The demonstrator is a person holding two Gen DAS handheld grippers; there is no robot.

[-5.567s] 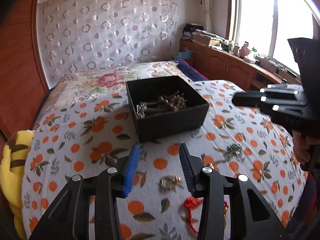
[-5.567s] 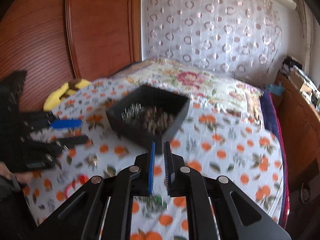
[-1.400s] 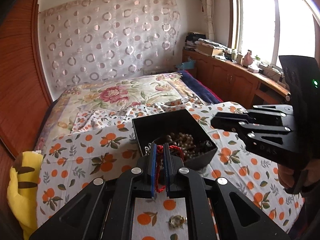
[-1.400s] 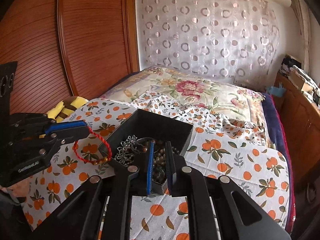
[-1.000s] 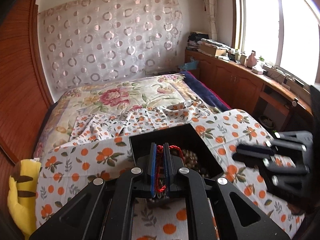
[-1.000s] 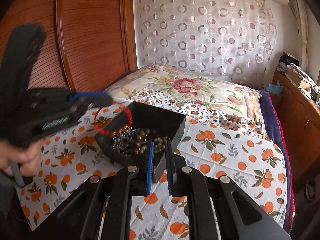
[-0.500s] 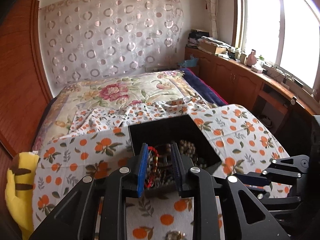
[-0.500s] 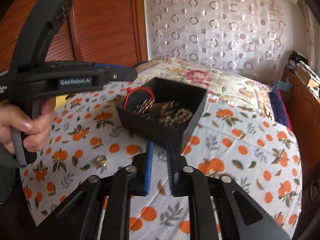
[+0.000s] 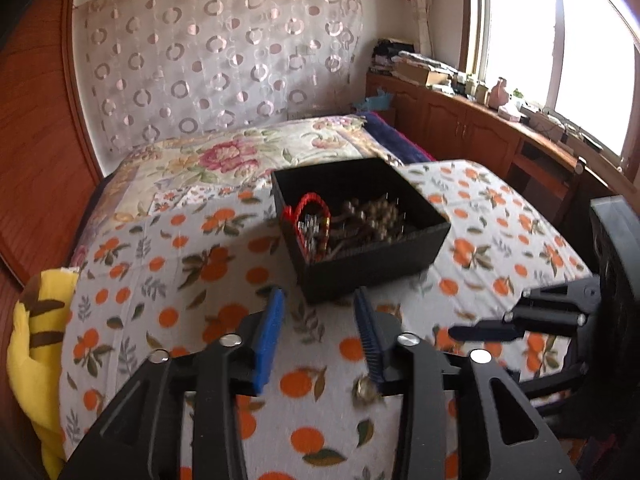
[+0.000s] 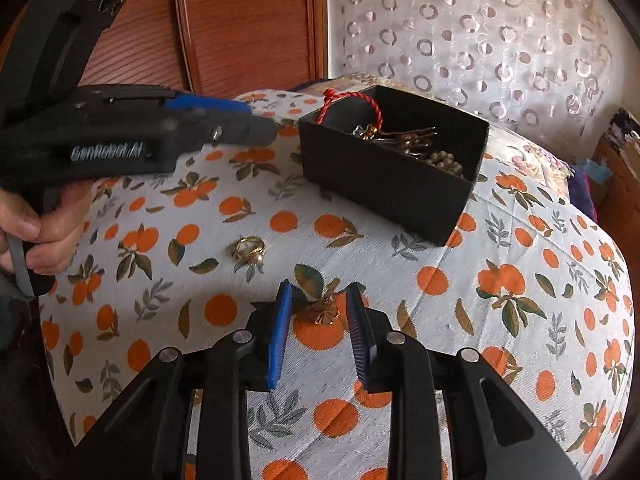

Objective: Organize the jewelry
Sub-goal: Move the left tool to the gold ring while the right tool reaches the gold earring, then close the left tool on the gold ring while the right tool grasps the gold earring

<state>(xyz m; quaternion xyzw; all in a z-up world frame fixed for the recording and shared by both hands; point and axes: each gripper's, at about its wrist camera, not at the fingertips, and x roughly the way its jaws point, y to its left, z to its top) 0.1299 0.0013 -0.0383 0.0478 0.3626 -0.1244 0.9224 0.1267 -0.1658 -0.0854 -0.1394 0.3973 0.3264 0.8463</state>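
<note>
On the left tongs [image 10: 256, 120], white lettering seemingly reads "GenRobot.AI"; both spread empty. Red cord bracelet [image 9: 306, 210] leans in black box [image 9: 372, 258]; right tongs [image 10: 320, 312] straddle a small brooch [image 10: 325, 312].

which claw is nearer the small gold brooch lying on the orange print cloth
Right. The right claw is open with the gold brooch between its fingers. The left claw is off to the left, up near the black box.
</note>
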